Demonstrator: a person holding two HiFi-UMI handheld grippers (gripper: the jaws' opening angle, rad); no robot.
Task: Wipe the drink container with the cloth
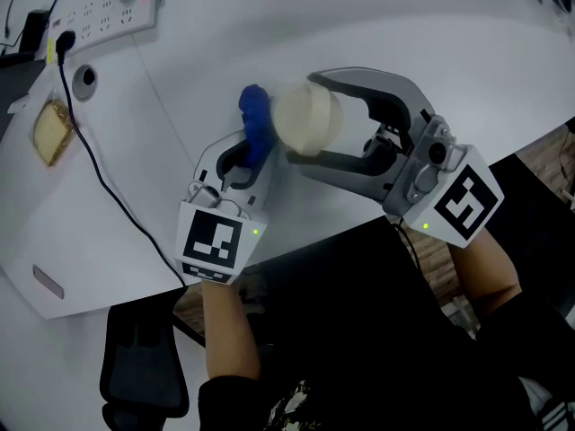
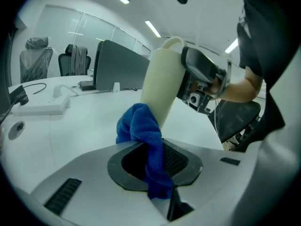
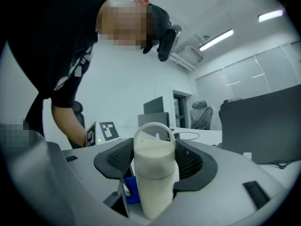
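Note:
A cream drink bottle (image 1: 308, 119) with a loop handle is held tilted above the white table (image 1: 377, 25), my right gripper (image 1: 310, 119) shut on its body. In the right gripper view the bottle (image 3: 154, 173) stands between the pads, handle on top. My left gripper (image 1: 254, 146) is shut on a blue cloth (image 1: 254, 124), whose bunched end presses against the bottle's left side. The left gripper view shows the cloth (image 2: 148, 145) hanging through the jaws and touching the bottle (image 2: 162, 84). A bit of blue cloth (image 3: 131, 192) shows behind the bottle's base.
A white power strip (image 1: 112, 7) lies at the table's back left, with a black cable (image 1: 99, 178) running across the left side. A round grommet (image 1: 85, 79) and a tan object (image 1: 52, 131) sit near the left edge. A black chair (image 1: 144, 366) stands below the table edge.

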